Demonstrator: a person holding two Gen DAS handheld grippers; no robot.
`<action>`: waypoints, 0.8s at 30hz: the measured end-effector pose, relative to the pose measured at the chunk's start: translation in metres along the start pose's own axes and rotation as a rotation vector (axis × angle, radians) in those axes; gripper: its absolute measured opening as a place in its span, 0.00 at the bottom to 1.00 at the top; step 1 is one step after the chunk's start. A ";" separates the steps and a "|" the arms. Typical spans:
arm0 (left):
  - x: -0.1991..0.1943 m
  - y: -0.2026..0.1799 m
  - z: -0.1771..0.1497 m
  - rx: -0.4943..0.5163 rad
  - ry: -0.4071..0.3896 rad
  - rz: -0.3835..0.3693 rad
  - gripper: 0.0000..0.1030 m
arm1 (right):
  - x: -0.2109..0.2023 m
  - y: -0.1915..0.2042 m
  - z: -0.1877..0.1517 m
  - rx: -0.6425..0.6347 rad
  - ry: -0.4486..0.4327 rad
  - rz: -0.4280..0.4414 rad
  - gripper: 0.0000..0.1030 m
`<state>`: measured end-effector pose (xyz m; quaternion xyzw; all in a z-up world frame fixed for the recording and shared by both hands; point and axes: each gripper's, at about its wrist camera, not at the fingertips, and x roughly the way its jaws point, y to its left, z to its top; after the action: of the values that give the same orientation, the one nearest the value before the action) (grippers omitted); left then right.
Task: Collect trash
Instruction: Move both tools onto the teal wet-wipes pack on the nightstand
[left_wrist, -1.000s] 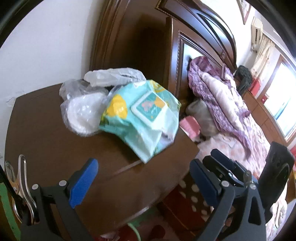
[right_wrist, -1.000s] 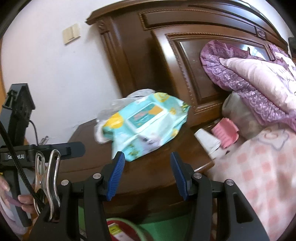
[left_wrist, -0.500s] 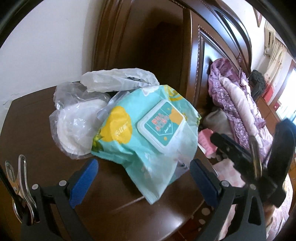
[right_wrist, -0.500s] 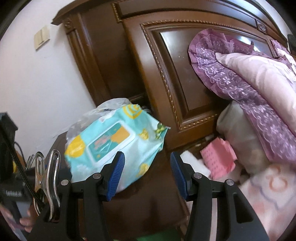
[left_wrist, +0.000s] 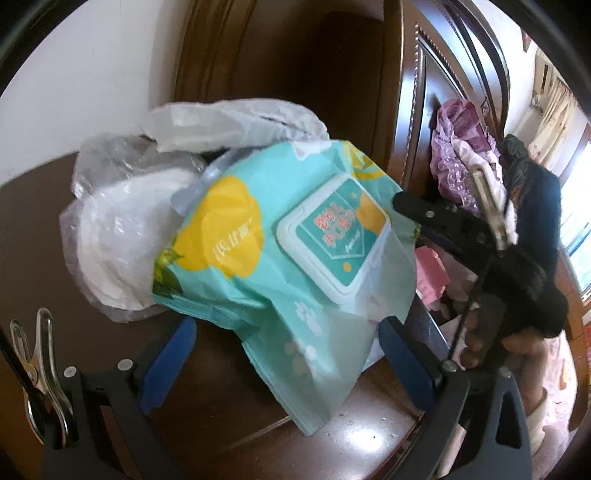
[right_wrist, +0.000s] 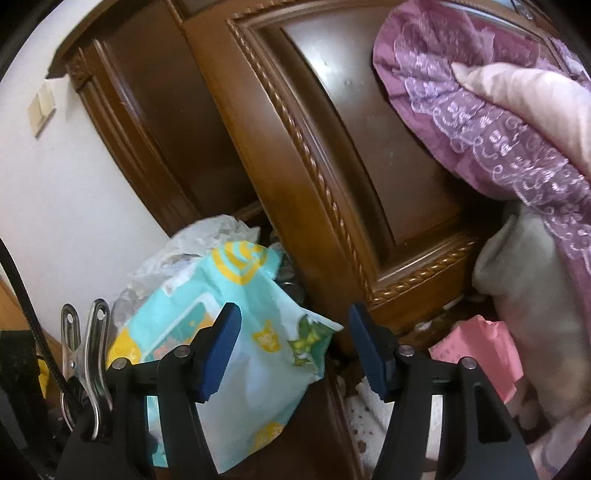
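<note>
A teal and yellow wet-wipes pack (left_wrist: 288, 266) lies on the dark wooden nightstand (left_wrist: 351, 443), leaning on crumpled plastic bags. My left gripper (left_wrist: 284, 365) is open, its blue pads on either side of the pack's lower end without pressing it. In the right wrist view the pack (right_wrist: 236, 332) sits low on the left. My right gripper (right_wrist: 295, 350) has its jaws opening, and only the pack's corner reaches between the pads, untouched. The right tool's black body (left_wrist: 480, 236) shows just right of the pack.
A clear bag of white pads (left_wrist: 122, 236) and a white plastic bag (left_wrist: 229, 122) sit behind the pack. The carved headboard (right_wrist: 332, 166) stands close behind. Purple bedding (right_wrist: 498, 129) and a pink packet (right_wrist: 480, 350) lie to the right. A hand (left_wrist: 517, 343) holds the right tool.
Both grippers have closed in on the wipes pack, which now looms larger. The right tool has come in beside the pack, and its jaws stand wider.
</note>
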<state>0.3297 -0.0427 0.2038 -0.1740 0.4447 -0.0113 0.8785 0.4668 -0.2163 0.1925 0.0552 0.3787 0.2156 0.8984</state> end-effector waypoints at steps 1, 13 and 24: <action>0.000 0.000 -0.001 -0.001 0.003 -0.006 0.98 | 0.004 0.000 0.000 -0.003 0.012 -0.001 0.60; -0.020 0.017 -0.014 -0.024 0.039 0.019 0.87 | -0.007 0.024 -0.036 -0.110 0.113 0.077 0.31; -0.045 0.028 -0.039 0.055 0.045 0.056 0.82 | -0.032 0.061 -0.070 -0.238 0.153 0.079 0.31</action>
<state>0.2681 -0.0203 0.2088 -0.1369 0.4687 -0.0031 0.8727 0.3765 -0.1797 0.1796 -0.0534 0.4154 0.2976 0.8579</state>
